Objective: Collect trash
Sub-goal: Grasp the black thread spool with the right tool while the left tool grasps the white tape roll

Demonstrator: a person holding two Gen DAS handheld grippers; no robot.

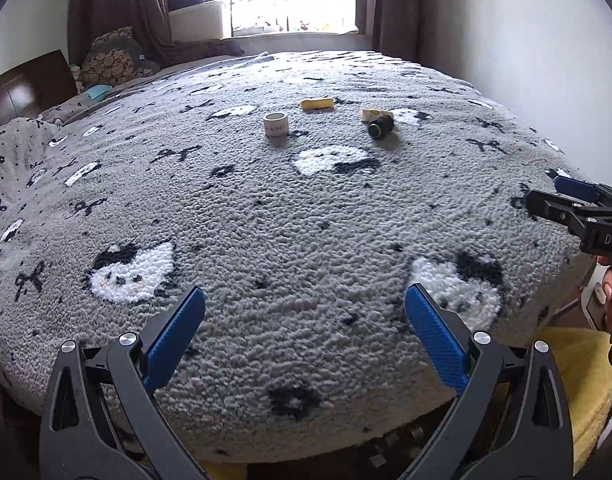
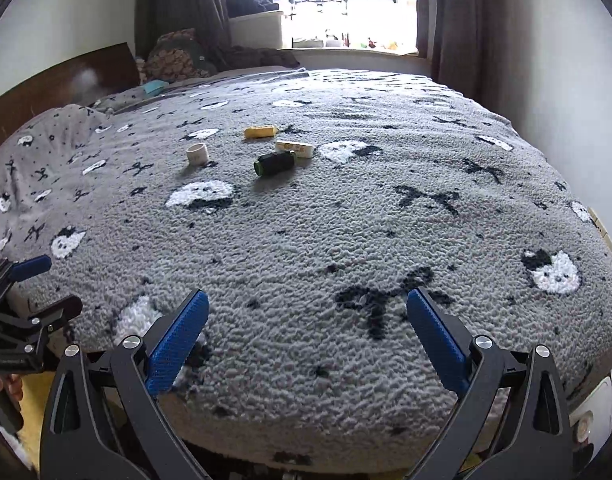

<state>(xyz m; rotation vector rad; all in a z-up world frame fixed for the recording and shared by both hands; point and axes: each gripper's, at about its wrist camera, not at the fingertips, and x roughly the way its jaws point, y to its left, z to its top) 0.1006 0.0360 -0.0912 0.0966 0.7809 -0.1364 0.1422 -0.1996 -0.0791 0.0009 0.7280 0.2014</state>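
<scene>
Several pieces of trash lie on the far middle of a grey patterned bed cover (image 1: 306,220): a white paper cup (image 1: 275,124) (image 2: 197,153), a yellow packet (image 1: 317,103) (image 2: 259,131), a cream box (image 1: 376,113) (image 2: 294,148) and a dark green bottle on its side (image 1: 380,126) (image 2: 275,163). My left gripper (image 1: 305,300) is open and empty above the bed's near edge. My right gripper (image 2: 308,304) is open and empty, also at the near edge. Each gripper shows at the side of the other's view (image 1: 574,200) (image 2: 22,280).
A wooden headboard (image 2: 66,80) and pillows (image 1: 114,60) stand at the left. A window with curtains (image 2: 326,0) is at the back. White walls close the right side. A yellow mat (image 1: 578,380) lies on the floor below the bed's near right corner.
</scene>
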